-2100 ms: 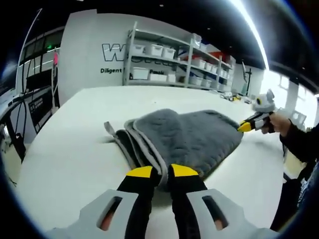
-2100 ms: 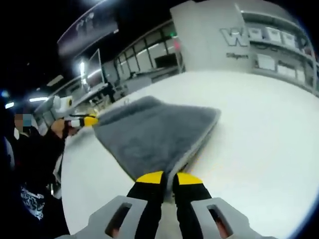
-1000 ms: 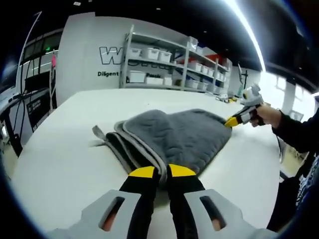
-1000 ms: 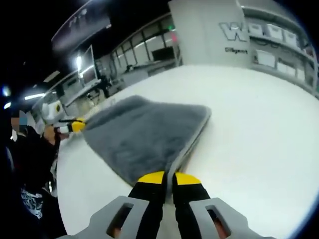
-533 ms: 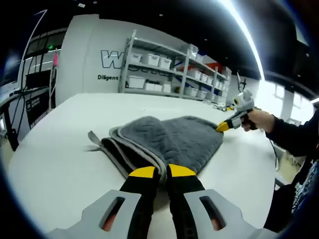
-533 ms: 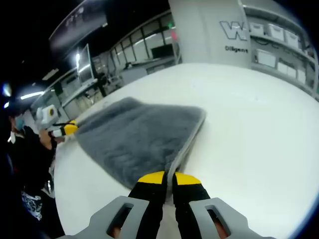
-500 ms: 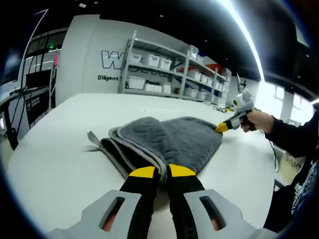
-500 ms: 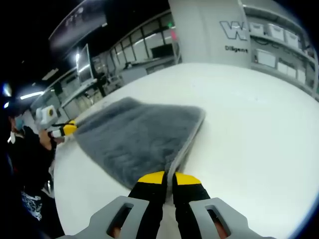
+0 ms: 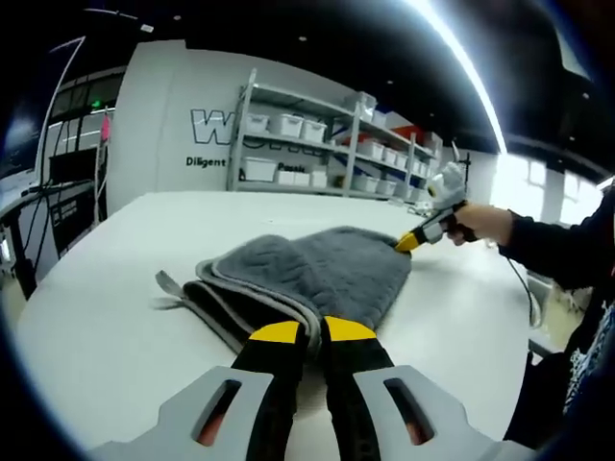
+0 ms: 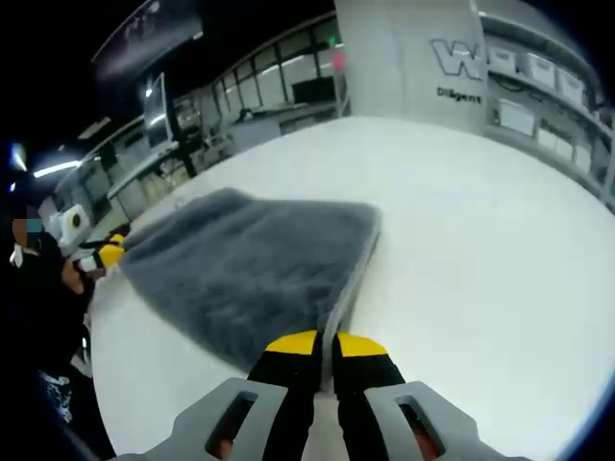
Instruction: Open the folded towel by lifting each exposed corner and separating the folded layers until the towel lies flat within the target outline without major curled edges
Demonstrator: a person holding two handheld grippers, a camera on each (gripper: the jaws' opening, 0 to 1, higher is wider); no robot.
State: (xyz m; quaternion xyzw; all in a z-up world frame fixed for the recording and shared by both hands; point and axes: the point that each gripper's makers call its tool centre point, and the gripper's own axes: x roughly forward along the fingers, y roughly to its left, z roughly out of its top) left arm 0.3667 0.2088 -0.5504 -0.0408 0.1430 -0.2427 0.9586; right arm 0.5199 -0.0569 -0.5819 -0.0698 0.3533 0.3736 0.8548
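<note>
Slippage is your main risk: your left gripper pinches one corner of the grey towel, your right gripper is clamped on another corner, and the cloth lies folded in layers on the white surface. If you have caught more than the top layer, the fold will lift as one slab instead of parting. Pull unevenly and a corner may slide out or curl under.

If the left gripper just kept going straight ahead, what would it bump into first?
The grey towel: the left gripper is already shut on its near edge, so it would just push into the folded layers.
</note>
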